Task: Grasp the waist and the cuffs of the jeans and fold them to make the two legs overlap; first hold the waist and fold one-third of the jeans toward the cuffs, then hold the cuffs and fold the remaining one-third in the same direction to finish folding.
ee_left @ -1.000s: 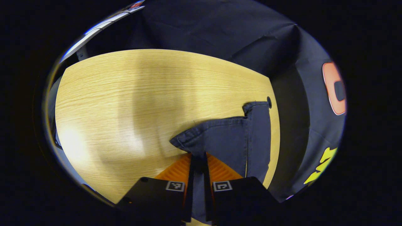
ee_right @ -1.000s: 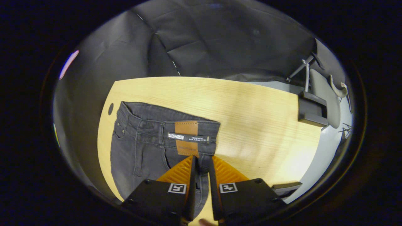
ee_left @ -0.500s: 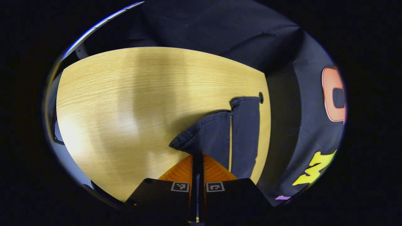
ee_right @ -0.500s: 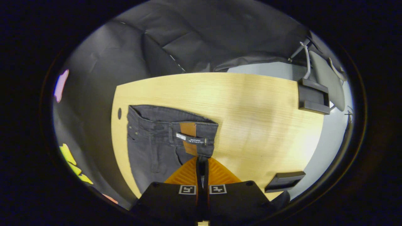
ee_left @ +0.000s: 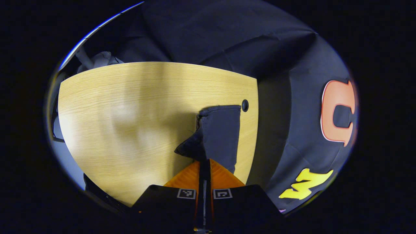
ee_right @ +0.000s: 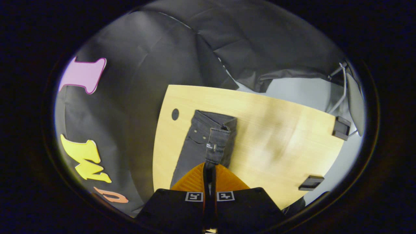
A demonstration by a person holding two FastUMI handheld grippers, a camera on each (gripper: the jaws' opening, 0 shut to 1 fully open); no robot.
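Lying lengthwise away from both pinching grippers, jeans [ee_right: 208, 143]

The bench [ee_left: 130, 107] lies bare from its left edge across to the jeans [ee_left: 217, 133] in the left gripper view, open room for a gripper to pass. The jeans lie along the bench's right edge, close to the wall [ee_left: 292, 113], with a narrow strip of wood between. A hole [ee_left: 245, 105] sits at that corner, just beside the cloth. In the right gripper view, the bench right of the jeans [ee_right: 208, 143] is open up to two dark blocks [ee_right: 341, 127] at its far edge.
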